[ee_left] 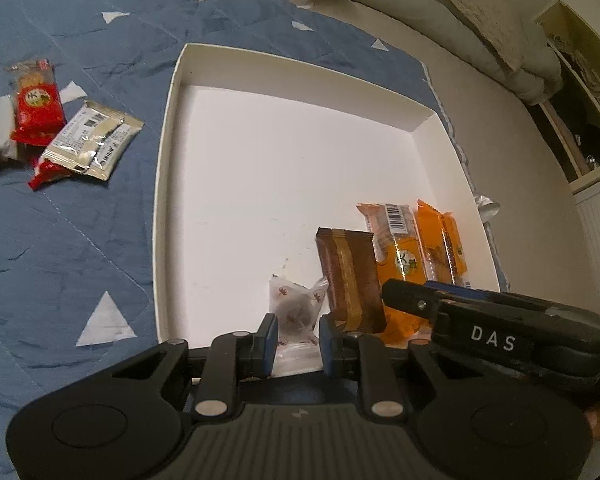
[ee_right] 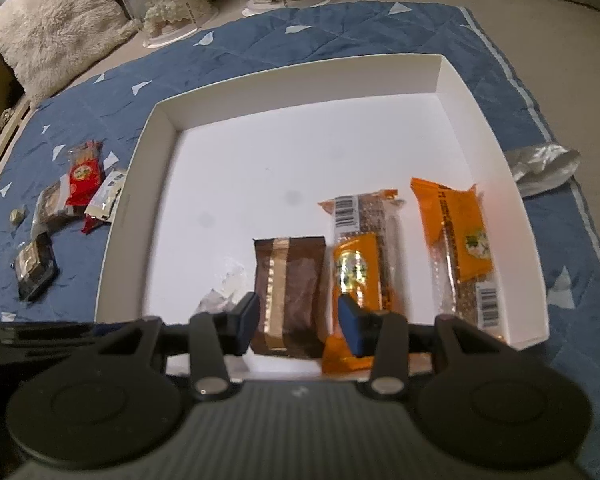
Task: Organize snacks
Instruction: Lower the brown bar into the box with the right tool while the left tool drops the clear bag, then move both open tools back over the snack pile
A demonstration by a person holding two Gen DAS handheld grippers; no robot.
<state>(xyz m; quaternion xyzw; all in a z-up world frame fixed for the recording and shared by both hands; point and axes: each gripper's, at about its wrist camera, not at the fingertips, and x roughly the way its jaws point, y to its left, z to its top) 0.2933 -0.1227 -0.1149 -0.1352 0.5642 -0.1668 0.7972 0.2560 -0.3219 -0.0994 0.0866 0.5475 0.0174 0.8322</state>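
Down at the near edge of the white tray (ee_right: pixel 156 120), four snacks are lined up in a row: a small translucent candy packet (ee_left: pixel 296 312), a brown packet with a gold stripe (ee_right: pixel 290 292), and two orange bars (ee_right: pixel 360 264) (ee_right: pixel 458 240) toward the right wall. The left gripper (ee_left: pixel 298 332) is seen with its jaws spread on either side of the candy packet, but whether it's actually pinched can't be told from this angle. The right gripper (ee_right: pixel 296 320) has its jaws released and wide apart, with the brown packet sitting between them (no contact visible, and the view is a bit blurry). Off to the left, on the blue quilted mat (ee_left: pixel 60 240), a loose pile is left: a red packet (ee_left: pixel 38 108), a silvery packet (ee_left: pixel 94 140) lying partly over another red wrapper, plus a couple of dark ones (ee_right: pixel 36 266). A crumpled silver wrapper (ee_right: pixel 544 168) is seen just outside the tray's right wall.
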